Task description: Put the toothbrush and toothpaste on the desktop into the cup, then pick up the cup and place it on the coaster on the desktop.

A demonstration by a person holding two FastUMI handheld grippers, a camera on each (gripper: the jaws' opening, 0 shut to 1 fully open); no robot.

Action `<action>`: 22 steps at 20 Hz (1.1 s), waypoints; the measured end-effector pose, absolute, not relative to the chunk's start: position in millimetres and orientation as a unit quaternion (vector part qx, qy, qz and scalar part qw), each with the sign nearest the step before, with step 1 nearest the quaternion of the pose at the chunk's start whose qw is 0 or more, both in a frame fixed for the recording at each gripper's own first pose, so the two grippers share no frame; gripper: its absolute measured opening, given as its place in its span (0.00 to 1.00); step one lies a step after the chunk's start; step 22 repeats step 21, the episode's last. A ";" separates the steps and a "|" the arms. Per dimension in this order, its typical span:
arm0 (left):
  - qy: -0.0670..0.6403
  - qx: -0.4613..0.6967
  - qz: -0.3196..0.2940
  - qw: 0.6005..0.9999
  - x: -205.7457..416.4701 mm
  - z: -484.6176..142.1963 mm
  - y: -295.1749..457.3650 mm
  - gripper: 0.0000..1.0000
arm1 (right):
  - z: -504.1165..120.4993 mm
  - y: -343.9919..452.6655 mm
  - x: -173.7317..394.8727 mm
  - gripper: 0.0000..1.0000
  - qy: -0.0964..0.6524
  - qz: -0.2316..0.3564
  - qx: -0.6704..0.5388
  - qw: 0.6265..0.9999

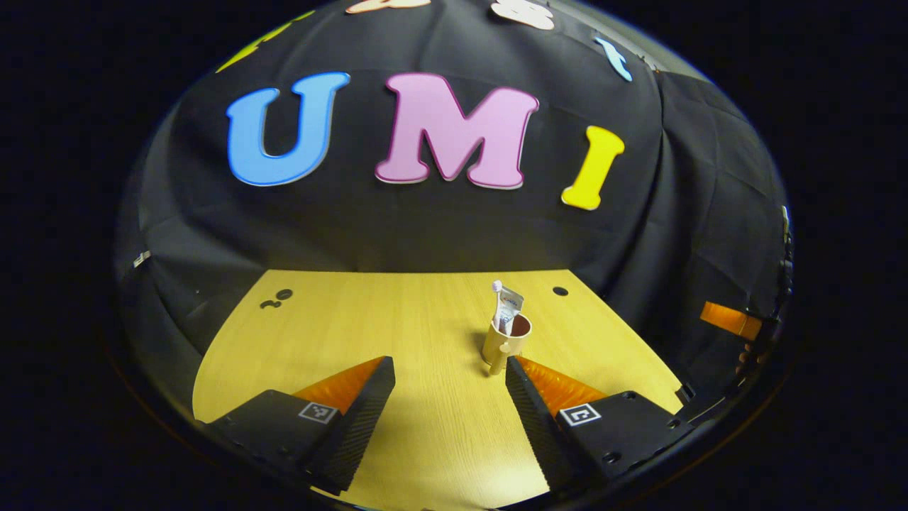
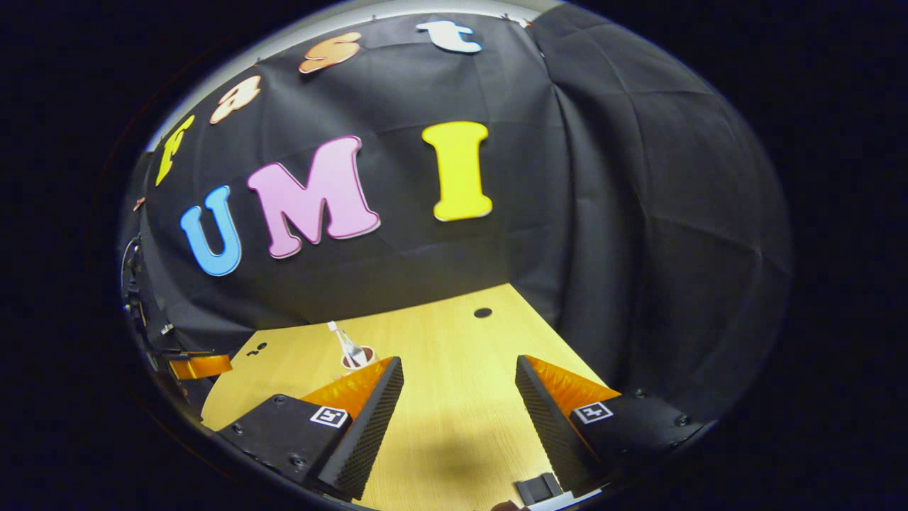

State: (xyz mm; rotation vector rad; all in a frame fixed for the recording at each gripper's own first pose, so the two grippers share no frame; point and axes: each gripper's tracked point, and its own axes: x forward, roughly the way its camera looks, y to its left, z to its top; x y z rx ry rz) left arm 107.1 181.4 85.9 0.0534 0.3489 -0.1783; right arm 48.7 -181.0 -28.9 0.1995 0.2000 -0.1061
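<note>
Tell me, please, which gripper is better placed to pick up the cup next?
Left, probably: the cup stands just ahead of the open left gripper, by one fingertip. It sits off to the side, behind a finger, of the open right gripper.

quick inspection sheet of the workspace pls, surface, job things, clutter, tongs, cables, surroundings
surface: wooden desktop, holes near its far edge
job's things: cup upright on the desktop, toothpaste standing in it; toothbrush and coaster cannot be made out
clutter: nothing seen
grippers: left tongs open, holding nothing, cup just beyond the right finger; right tongs open, holding nothing
cables: nothing seen
surroundings: black cloth wall behind and beside the desktop
</note>
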 end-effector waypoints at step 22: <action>0.018 0.001 -0.059 0.998 -94.8 140.9 237.2 0.92 | 2.0 -28.9 -85.5 0.98 0.060 0.054 0.064 0.995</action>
